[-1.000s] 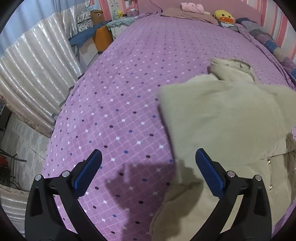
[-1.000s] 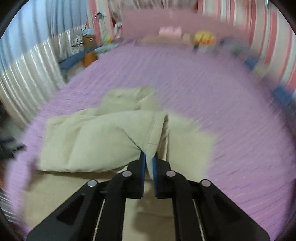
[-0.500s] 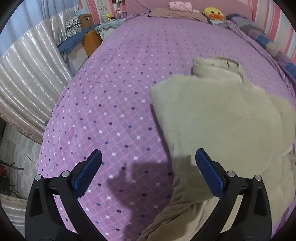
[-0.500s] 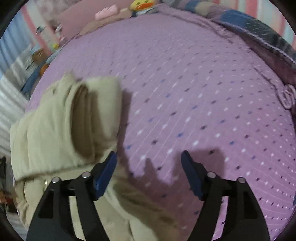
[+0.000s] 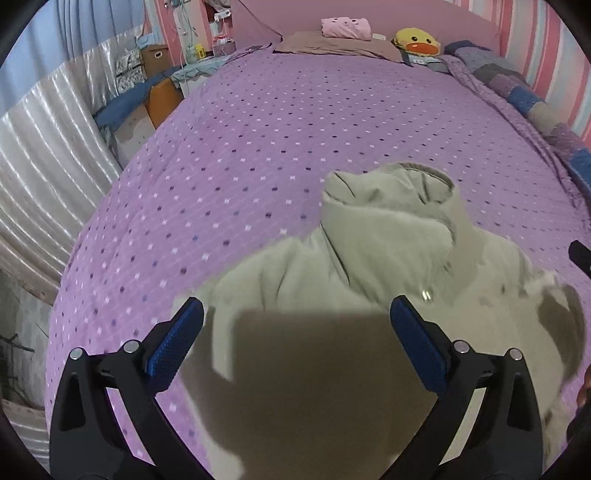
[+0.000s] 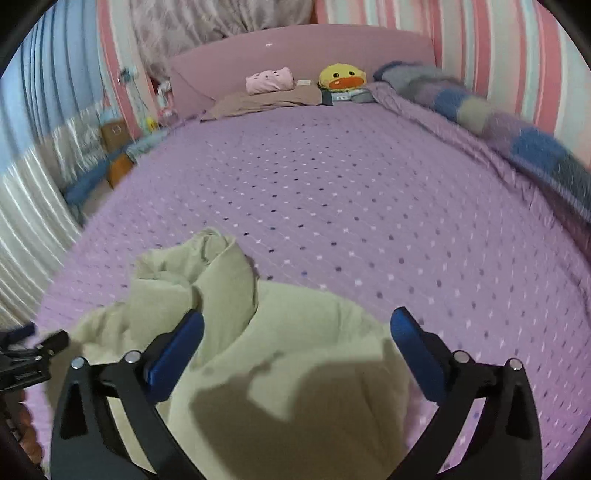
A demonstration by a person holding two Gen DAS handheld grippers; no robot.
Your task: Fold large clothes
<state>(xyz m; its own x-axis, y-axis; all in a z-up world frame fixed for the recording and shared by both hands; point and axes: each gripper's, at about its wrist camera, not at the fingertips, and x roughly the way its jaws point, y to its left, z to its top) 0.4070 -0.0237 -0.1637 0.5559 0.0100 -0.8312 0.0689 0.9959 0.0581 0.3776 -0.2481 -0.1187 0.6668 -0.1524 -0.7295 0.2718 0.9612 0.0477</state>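
A large beige padded jacket [image 5: 369,280] lies partly folded on a purple patterned bedspread [image 5: 295,129], its collar pointing towards the headboard. My left gripper [image 5: 295,332] is open and empty, hovering above the jacket's near part. My right gripper [image 6: 295,339] is open and empty, above the same jacket [image 6: 280,362]. The left gripper shows at the left edge of the right wrist view [image 6: 33,350]. The jacket's lower part is hidden under the fingers and shadow.
At the head of the bed are a brown pillow [image 5: 332,42], a pink folded item [image 5: 345,27] and a yellow duck plush [image 5: 417,40]. A patchwork quilt [image 6: 517,129] lies along the right side. Boxes [image 5: 162,99] and a silvery curtain [image 5: 44,147] stand left of the bed.
My right gripper opened and let go of the jacket fabric it pinched a second ago. Both grippers have swung over the jacket, which now lies folded narrower.
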